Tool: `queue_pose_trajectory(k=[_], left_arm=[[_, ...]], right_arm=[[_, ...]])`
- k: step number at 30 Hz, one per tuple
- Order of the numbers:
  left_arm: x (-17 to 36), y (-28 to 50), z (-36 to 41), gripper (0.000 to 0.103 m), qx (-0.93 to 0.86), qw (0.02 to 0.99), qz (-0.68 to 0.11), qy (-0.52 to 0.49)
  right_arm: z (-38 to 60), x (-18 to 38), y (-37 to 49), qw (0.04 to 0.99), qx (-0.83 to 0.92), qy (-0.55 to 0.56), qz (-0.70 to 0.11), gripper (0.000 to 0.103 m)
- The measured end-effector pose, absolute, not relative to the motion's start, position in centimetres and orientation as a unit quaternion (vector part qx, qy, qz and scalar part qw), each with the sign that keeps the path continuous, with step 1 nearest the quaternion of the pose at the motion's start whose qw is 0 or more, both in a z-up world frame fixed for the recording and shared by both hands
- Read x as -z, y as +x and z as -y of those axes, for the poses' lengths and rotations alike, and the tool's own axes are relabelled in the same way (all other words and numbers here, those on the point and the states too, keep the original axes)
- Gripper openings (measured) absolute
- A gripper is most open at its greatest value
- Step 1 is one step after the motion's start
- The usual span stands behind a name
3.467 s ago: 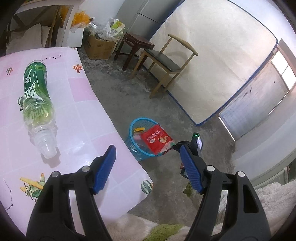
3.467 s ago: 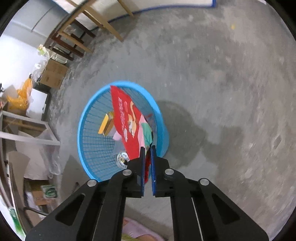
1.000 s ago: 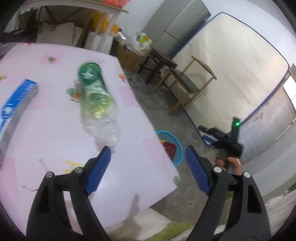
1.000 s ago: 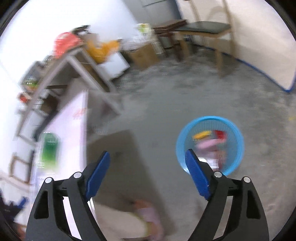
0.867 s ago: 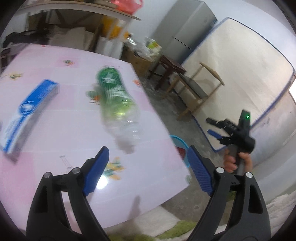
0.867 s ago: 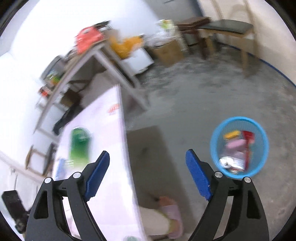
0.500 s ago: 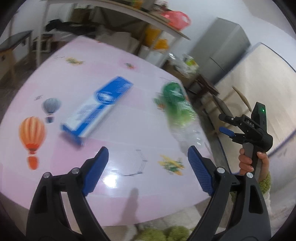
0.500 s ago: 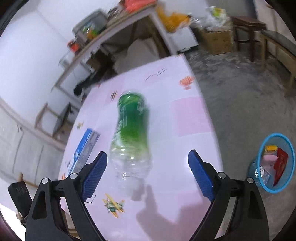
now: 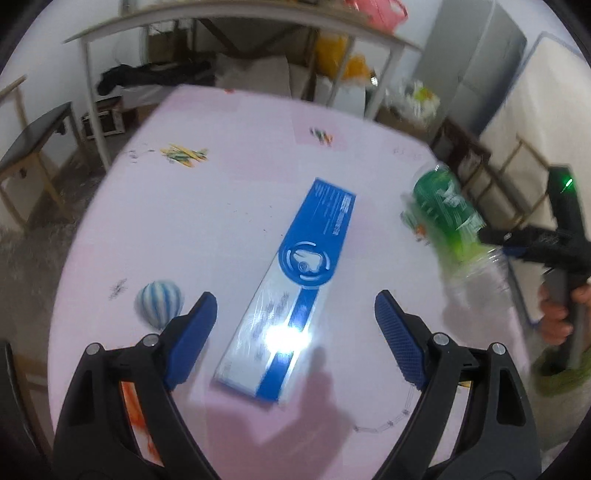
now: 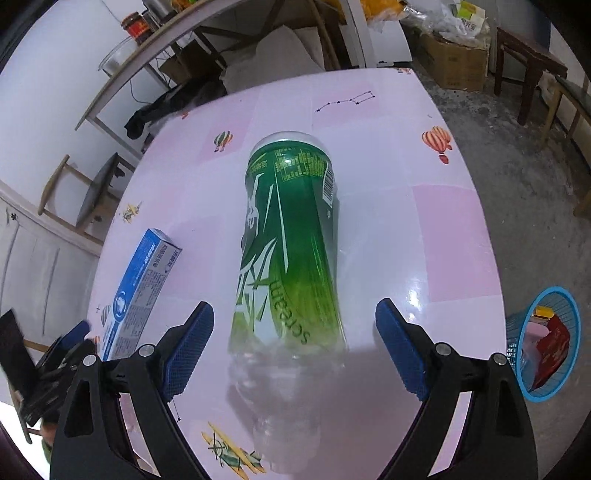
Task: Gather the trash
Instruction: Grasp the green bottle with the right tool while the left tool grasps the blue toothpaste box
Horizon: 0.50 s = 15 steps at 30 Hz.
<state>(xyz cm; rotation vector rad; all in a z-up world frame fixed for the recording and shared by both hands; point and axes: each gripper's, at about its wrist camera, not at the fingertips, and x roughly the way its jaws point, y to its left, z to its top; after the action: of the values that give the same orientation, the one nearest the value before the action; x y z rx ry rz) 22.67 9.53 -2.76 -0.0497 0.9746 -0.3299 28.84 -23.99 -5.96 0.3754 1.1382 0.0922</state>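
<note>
A long blue and white toothpaste box [image 9: 295, 291] lies on the pink table [image 9: 207, 206]; my left gripper [image 9: 295, 339] is open just above it, one finger on each side of its near end. A green plastic bottle [image 10: 291, 251] lies on its side, neck toward me; my right gripper [image 10: 293, 350] is open, its fingers flanking the bottle's clear neck end. The bottle also shows in the left wrist view [image 9: 447, 218], the box in the right wrist view [image 10: 142, 291]. A blue mesh trash basket [image 10: 517, 343] holding a red packet stands on the floor at the right.
The pink tablecloth [image 10: 424, 221] has balloon and plane prints. A white shelf table [image 9: 229, 26], cardboard boxes [image 10: 454, 62], a dark stool [image 10: 528, 70] and wooden chairs [image 9: 33, 162] stand around on the concrete floor [image 10: 524, 162].
My right gripper let go of the red packet into the basket, opened, and swung up over the bottle. My left gripper swung left from the bottle to the box.
</note>
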Motion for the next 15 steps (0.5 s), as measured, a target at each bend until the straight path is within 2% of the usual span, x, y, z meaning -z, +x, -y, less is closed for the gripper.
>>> queue_pose_trajectory(k=[3, 7, 10, 11, 13, 15], left_arm=[[4.7, 24.6, -8.7, 0.081, 0.157, 0.852, -0.499, -0.005], [5.6, 25.5, -8.6, 0.069, 0.155, 0.842, -0.517, -0.013], [5.8, 25.5, -8.6, 0.058, 0.147, 0.841, -0.521, -0.013], [5.7, 25.5, -8.5, 0.058, 0.146, 0.841, -0.521, -0.015], [5.7, 25.3, -8.5, 0.057, 0.144, 0.841, -0.521, -0.017], [5.6, 25.0, -8.5, 0.056, 0.141, 0.843, -0.519, -0.017]], right_arm=[[23.6, 6.1, 29.5, 0.822, -0.055, 0.168, -0.542, 0.087], [23.0, 6.7, 29.9, 0.818, -0.062, 0.162, -0.549, 0.086], [22.8, 7.1, 30.2, 0.815, -0.059, 0.161, -0.553, 0.077], [22.8, 7.2, 30.3, 0.813, -0.059, 0.164, -0.555, 0.075], [22.8, 7.4, 30.3, 0.812, -0.056, 0.166, -0.557, 0.064], [22.8, 7.5, 30.2, 0.812, -0.055, 0.17, -0.555, 0.061]])
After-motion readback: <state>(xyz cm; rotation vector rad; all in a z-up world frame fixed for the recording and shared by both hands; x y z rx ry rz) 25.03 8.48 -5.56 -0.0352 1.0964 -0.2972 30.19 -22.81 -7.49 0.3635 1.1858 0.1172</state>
